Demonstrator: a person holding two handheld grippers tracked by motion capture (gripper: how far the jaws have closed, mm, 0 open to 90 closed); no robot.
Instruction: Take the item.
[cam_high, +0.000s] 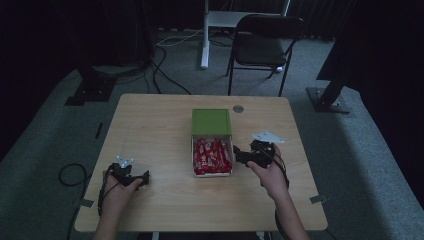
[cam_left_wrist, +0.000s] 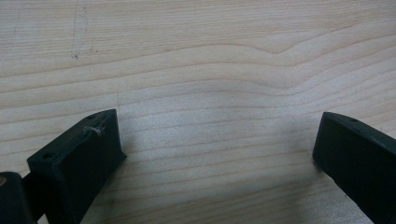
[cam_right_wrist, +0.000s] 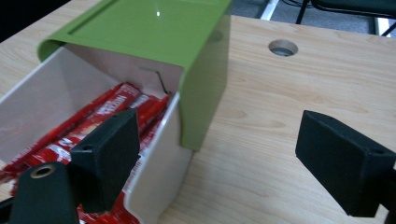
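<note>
The high view is dim and grainy, its background nearly black, and only the worktop (cam_high: 165, 130) catches light. Both gripper views are brighter. Soft shadows pool beneath the left claw (cam_left_wrist: 215, 158), a small glare spot marks the green lid (cam_right_wrist: 154, 23), and nearby jaws look slightly blurred, perhaps out of focus.

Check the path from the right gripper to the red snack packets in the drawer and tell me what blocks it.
Nothing visible blocks it. The right gripper is open beside the white drawer, one jaw over the red snack packets. The green cover shelters only the drawer's far end; the near packets lie exposed.
</note>
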